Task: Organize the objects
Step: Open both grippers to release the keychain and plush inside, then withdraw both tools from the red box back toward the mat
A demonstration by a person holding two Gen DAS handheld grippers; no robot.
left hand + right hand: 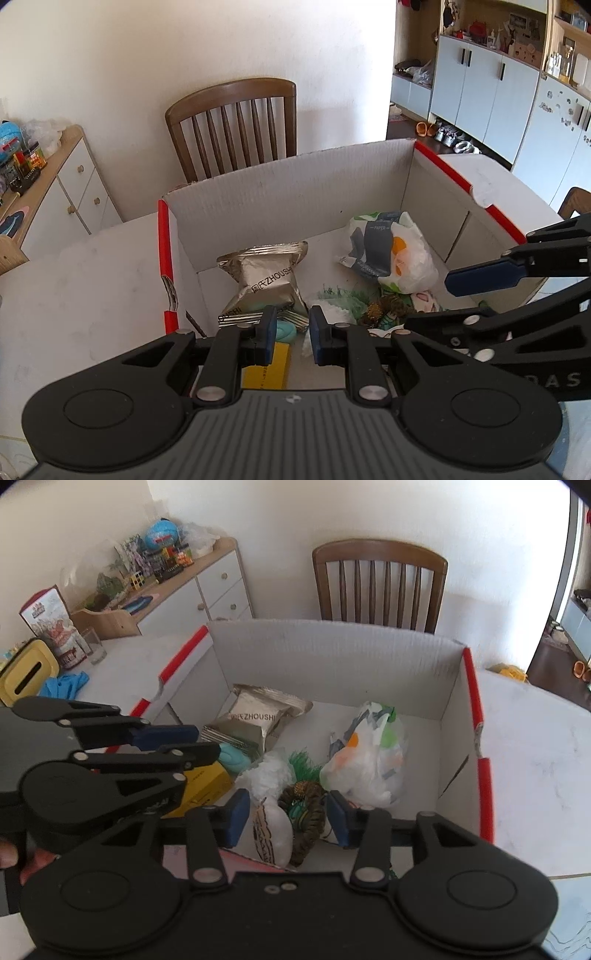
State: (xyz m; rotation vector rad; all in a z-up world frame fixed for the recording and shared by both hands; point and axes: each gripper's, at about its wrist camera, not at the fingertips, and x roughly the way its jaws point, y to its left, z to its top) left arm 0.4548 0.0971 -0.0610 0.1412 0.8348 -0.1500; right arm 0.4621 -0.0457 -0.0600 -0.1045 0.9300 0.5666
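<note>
I am hovering both pairs of jaws over the open cardboard box (280, 184), which is sitting on the white surface (85, 288) with a wooden chair (236, 122) behind it. Everything I am meant to sort is lying inside this box.

The biggest item is the plastic-wrapped tissue pack (369, 764) by the right wall; I am judging it light, soft and slippery, so a pinch on a bunched fold of wrap should serve best. Next comes the silver foil snack pouch (266, 280) toward the left, puffy and crinkly, likely to slide unless I take its crimped edge. A yellow carton (207, 782) is lying at the near left, stiff enough to squeeze across its narrow sides. A small clear-wrapped white packet (273, 834) and a dark braided coil (308, 819) are lying side by side between the tips of my right gripper (288, 818), and a little teal piece (286, 330) is peeking out just under the foil pouch.

My left gripper (292, 332) is keeping its jaws drawn close together, pinching nothing. My right jaws are standing spread, not pressing on either item.
</note>
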